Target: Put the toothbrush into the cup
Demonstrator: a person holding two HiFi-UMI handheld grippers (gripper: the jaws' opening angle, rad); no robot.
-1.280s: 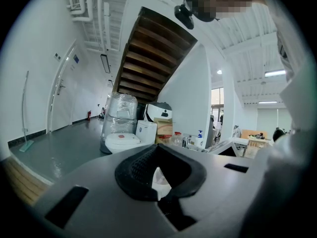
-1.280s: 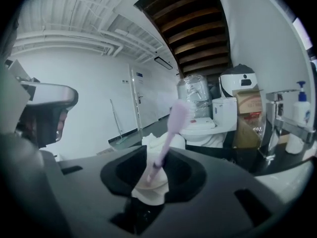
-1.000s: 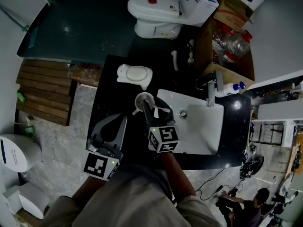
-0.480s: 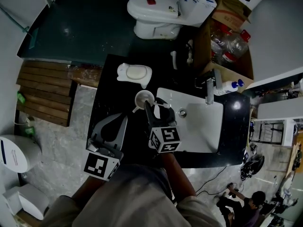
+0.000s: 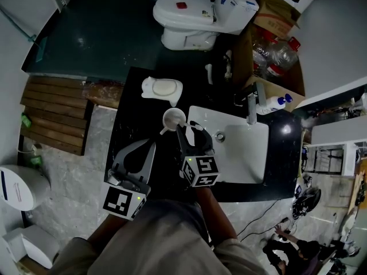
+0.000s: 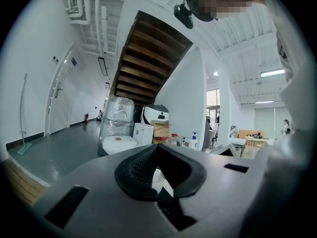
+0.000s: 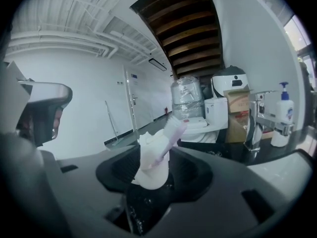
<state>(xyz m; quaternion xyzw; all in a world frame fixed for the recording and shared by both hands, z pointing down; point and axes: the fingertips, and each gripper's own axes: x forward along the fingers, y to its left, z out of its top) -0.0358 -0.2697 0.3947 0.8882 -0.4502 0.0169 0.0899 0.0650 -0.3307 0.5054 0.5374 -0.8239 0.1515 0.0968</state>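
Note:
A white cup (image 5: 174, 119) stands on the black counter (image 5: 129, 128), left of the sink. In the right gripper view the cup (image 7: 151, 168) holds a purple toothbrush (image 7: 169, 137) that leans to the right, brush head up. My right gripper (image 5: 192, 130) sits just behind the cup. Its jaws have just been opening and now stand open, clear of the toothbrush, with the cup (image 7: 151, 168) straight ahead of the right gripper (image 7: 156, 182). My left gripper (image 5: 150, 146) hovers over the counter's near left part, shut and empty; the left gripper (image 6: 158, 176) shows only a thin slit.
A soap dish (image 5: 162, 89) lies behind the cup. The white sink (image 5: 252, 159) with its faucet (image 5: 251, 109) and a pump bottle (image 5: 280, 102) is to the right. On the floor beyond are a toilet (image 5: 189, 13), a cardboard box (image 5: 274, 24) and wooden slats (image 5: 54, 113).
The right gripper's jaws stand a little wider than a second ago. Both grippers have hardly moved, and the cup stays in place.

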